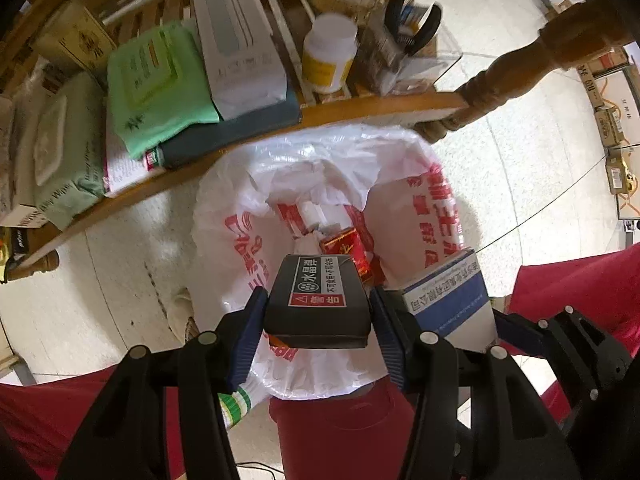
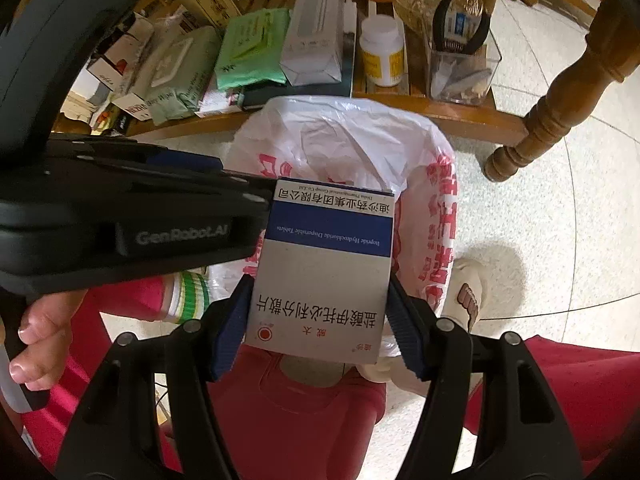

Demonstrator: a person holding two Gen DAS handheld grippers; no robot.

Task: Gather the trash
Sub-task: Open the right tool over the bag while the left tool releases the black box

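My left gripper [image 1: 318, 312] is shut on a small black box [image 1: 318, 300] with a red warning label and holds it above the open mouth of a bin lined with a white plastic bag [image 1: 256, 184] with red print. A red packet [image 1: 348, 248] and crumpled white paper lie inside. My right gripper [image 2: 318, 312] is shut on a white and blue medicine box [image 2: 324, 272] and holds it over the same bag [image 2: 360, 136]. That box also shows in the left wrist view [image 1: 448, 300], to the right of the black box.
A low wooden shelf [image 1: 360, 108] behind the bin holds green wipes packs [image 1: 156, 84], a long white box [image 1: 236, 40], a white pill bottle [image 1: 328, 52] and a clear holder [image 2: 464, 68]. A turned table leg [image 2: 556, 108] stands right. Red-clad legs are below.
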